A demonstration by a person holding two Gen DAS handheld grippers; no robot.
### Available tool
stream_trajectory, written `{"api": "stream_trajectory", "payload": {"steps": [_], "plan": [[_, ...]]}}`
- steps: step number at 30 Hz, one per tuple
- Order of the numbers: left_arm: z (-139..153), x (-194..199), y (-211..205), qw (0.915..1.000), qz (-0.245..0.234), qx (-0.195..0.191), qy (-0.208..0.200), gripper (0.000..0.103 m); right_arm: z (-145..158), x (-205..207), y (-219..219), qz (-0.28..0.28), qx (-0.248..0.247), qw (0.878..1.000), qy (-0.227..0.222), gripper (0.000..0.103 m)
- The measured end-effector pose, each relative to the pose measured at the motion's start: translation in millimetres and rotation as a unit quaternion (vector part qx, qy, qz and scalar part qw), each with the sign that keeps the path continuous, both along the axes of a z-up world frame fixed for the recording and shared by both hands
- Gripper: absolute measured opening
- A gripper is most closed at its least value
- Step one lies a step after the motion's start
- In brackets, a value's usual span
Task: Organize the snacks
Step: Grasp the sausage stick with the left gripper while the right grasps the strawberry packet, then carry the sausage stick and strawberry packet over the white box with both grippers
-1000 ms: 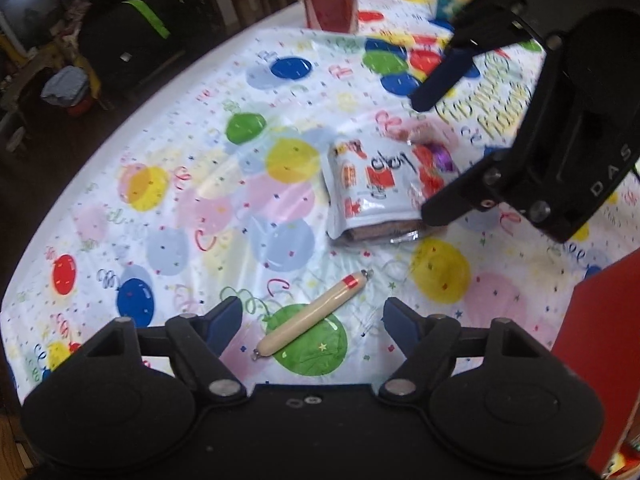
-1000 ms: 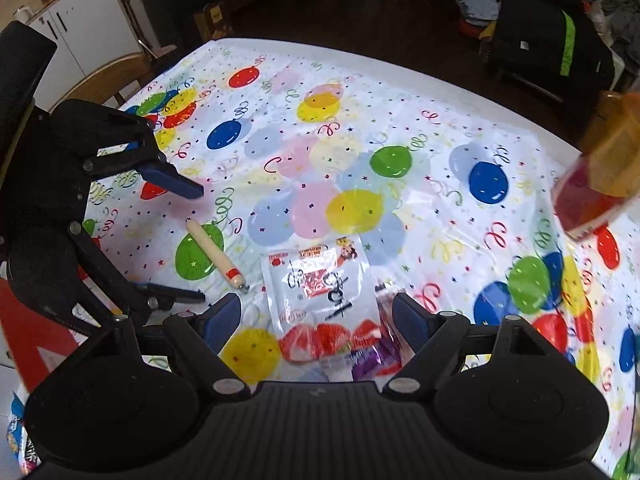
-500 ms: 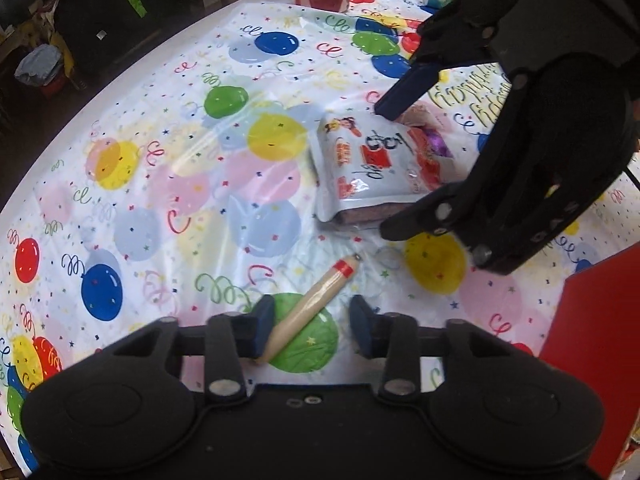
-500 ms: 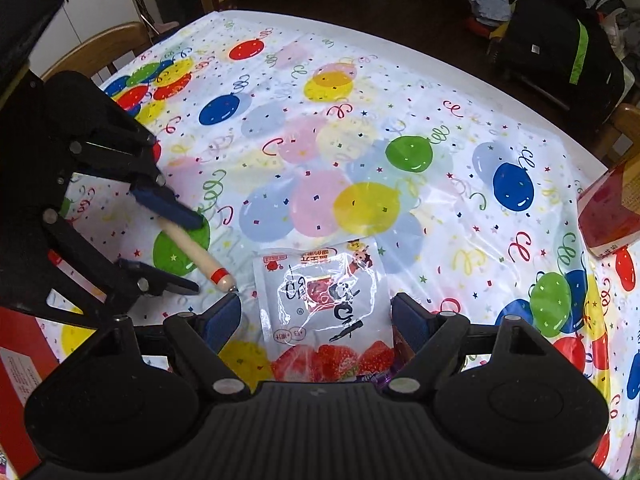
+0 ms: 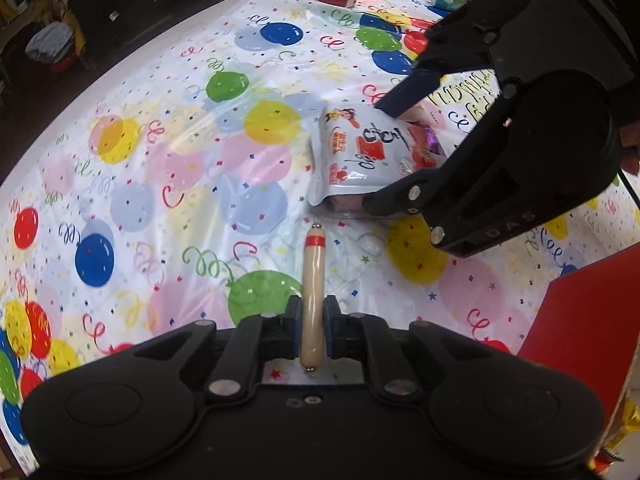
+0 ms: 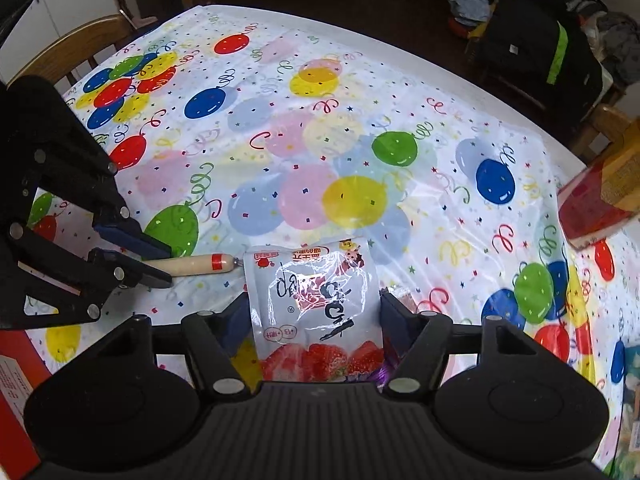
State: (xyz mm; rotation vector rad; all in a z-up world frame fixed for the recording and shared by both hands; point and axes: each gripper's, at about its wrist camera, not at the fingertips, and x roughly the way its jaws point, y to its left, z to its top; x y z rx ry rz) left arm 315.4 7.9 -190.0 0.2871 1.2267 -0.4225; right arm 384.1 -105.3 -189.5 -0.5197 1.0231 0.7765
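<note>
On the balloon-print tablecloth (image 5: 168,152), the sausage stick (image 5: 313,288) lay pinched between my left gripper's (image 5: 313,330) 2 blue pads, its red-banded tip pointing at the white strawberry snack pouch (image 6: 316,304) just beyond. My right gripper (image 6: 314,320) sat spread around that pouch, 1 finger at each side; I could not tell if they touched it. A red box (image 5: 580,320) stood near on the right.
</note>
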Motion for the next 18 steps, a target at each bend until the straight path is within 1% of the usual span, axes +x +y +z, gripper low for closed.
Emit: {"api": "stream_trajectory", "payload": {"steps": [7,11,18], "plan": [[16.1,-4.6,11.2,0.9988,0.045,-0.019,-0.007,0.008,26.9,-8.8,-11.3,-0.014,0.018,1.000,-0.002,0.068],[32.5,-9.7,17.2,0.9971,0.068,-0.028,-0.017,0.008,47.0,-19.0,-21.1,-0.013,0.028,0.999,-0.006,0.068],[65.2,-26.4,19.4,0.9945,0.088,-0.041,-0.040,0.008,80.6,-43.8,-42.7,-0.015,0.036,0.999,-0.021,0.068]]}}
